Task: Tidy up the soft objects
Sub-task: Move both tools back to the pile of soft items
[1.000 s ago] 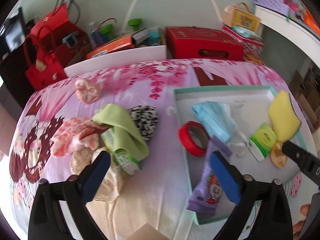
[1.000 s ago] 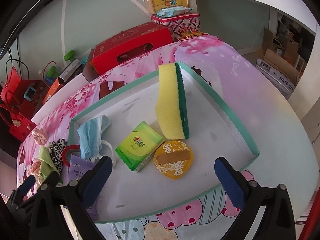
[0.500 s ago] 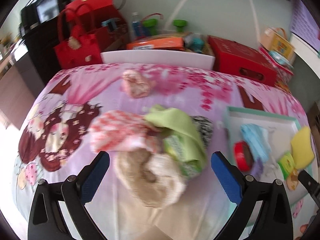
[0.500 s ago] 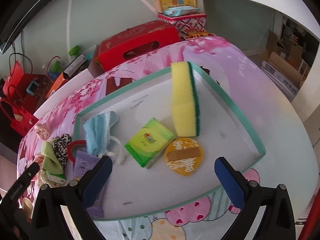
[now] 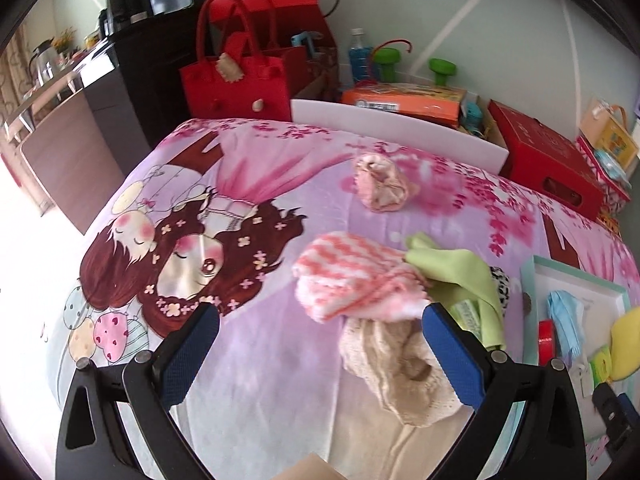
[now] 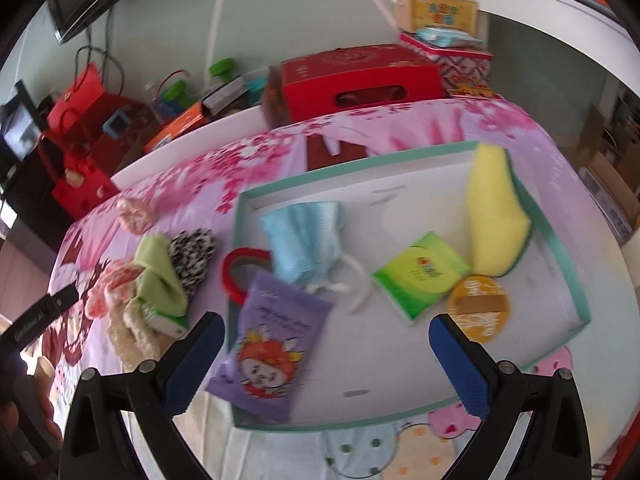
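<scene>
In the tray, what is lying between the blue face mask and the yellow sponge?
The green tissue pack lies between the blue face mask and the yellow sponge, seen in the right wrist view.

one tray [image 6: 568,280], one sponge [image 6: 496,216], five cloths [image 5: 356,280] (piled, roughly)

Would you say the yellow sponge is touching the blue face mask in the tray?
Apart. The right wrist view shows the yellow sponge against the tray's right wall, with bare white floor between it and the blue face mask.
</scene>
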`<move>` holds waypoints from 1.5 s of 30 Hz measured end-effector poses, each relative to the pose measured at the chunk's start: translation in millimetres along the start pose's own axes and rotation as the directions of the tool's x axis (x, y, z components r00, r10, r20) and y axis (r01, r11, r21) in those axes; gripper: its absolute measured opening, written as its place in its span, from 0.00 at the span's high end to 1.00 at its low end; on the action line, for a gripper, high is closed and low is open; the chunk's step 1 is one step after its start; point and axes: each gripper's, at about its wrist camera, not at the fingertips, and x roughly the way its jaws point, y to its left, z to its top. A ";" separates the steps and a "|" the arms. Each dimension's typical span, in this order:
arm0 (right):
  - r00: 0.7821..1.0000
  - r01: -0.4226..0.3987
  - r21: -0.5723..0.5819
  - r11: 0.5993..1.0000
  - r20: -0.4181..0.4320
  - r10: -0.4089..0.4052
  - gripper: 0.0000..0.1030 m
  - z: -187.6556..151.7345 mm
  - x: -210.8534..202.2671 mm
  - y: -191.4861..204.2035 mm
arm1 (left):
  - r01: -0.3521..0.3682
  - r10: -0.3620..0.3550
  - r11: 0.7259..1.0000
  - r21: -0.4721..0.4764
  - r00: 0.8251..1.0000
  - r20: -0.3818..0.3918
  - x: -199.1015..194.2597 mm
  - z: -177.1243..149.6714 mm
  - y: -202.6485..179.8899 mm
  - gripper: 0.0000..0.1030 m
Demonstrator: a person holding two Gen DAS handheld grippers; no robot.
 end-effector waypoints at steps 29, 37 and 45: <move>0.994 -0.113 -0.182 0.977 -0.021 0.111 0.00 15.5 17.0 122.1 | 0.044 -0.050 0.992 -0.118 0.997 -0.054 26.5 10.1 59.1 0.02; 0.982 -0.189 -0.242 0.952 -0.037 0.185 0.00 9.6 32.2 152.6 | 0.032 -0.042 0.992 -0.121 0.996 -0.077 37.1 9.1 59.3 0.02; 0.975 -0.217 -0.267 0.939 -0.013 0.221 0.00 4.4 44.4 153.6 | 0.032 -0.047 0.987 -0.157 0.995 -0.093 45.4 7.0 64.7 0.02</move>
